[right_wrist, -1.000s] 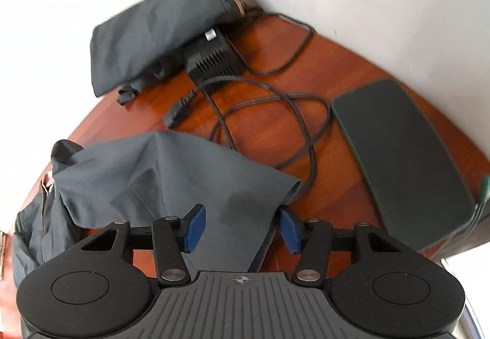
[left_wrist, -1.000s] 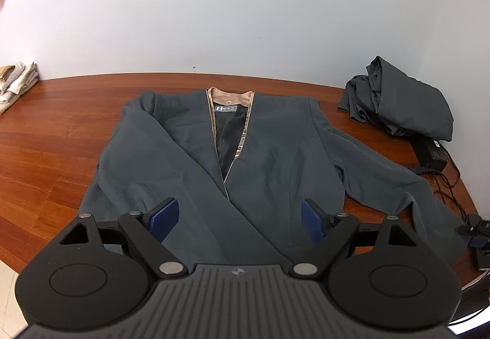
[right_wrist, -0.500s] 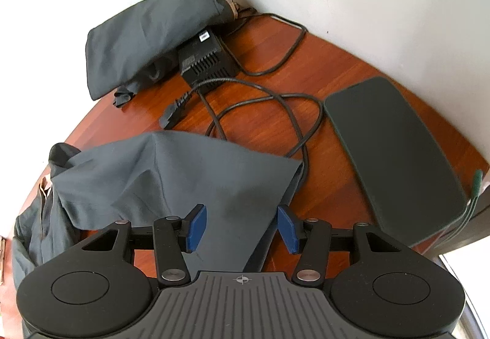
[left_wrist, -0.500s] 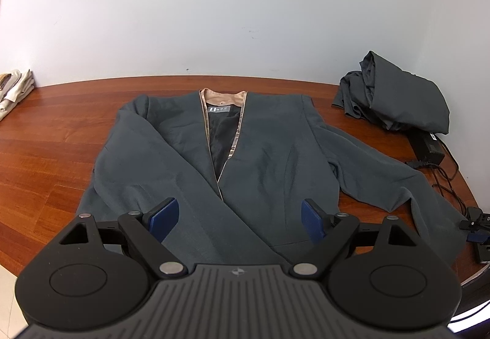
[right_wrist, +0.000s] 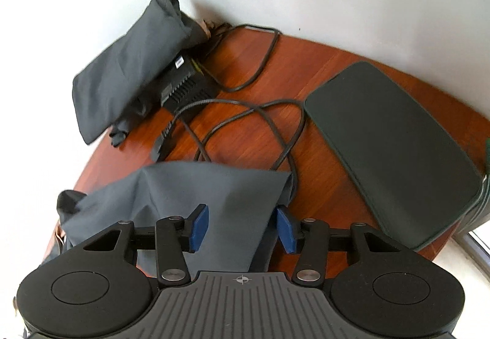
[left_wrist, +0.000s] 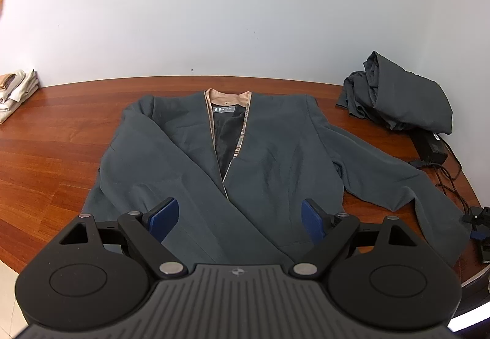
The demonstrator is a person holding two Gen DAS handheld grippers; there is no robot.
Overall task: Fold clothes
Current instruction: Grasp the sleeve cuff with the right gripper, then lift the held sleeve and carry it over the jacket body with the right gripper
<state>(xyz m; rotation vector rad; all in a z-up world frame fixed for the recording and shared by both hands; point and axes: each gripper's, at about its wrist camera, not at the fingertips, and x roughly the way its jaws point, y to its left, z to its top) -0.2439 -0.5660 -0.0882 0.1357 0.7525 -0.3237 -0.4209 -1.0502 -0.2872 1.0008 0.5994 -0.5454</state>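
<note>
The right gripper (right_wrist: 242, 227) sits directly over the cuff end of the jacket's sleeve (right_wrist: 214, 195), its blue pads set at a middling gap and closing, with the grey cloth lying under and between them but neither pad pressing on it, as far as the right wrist view shows. That is the relation the coming fold turns on: the sleeve's open end is right at this gripper's tips, and the sleeve's long axis runs from there back toward the jacket (left_wrist: 232, 161) body, out of that view at lower left. Seen from the left wrist, the same sleeve splays outward from the jacket's shoulder on the side nearest the crumpled grey garment (left_wrist: 401, 97), so it has to be carried inward across the chest. The left gripper (left_wrist: 240, 218) hangs above the jacket's hem with its pads wide apart and nothing between them but air, centred on the front opening; it is well away from the splayed sleeve, so the right hand is clearly the nearer one for this pick. The jacket lies face up and flat on the wooden counter (left_wrist: 55, 149), collar toward the wall. Just past the cuff, loose cables (right_wrist: 245, 121) trail over the counter, close enough to be snagged if the pinch reaches too far; beyond them lie a black power brick (right_wrist: 186, 87) and a dark flat pad (right_wrist: 395, 149).
</note>
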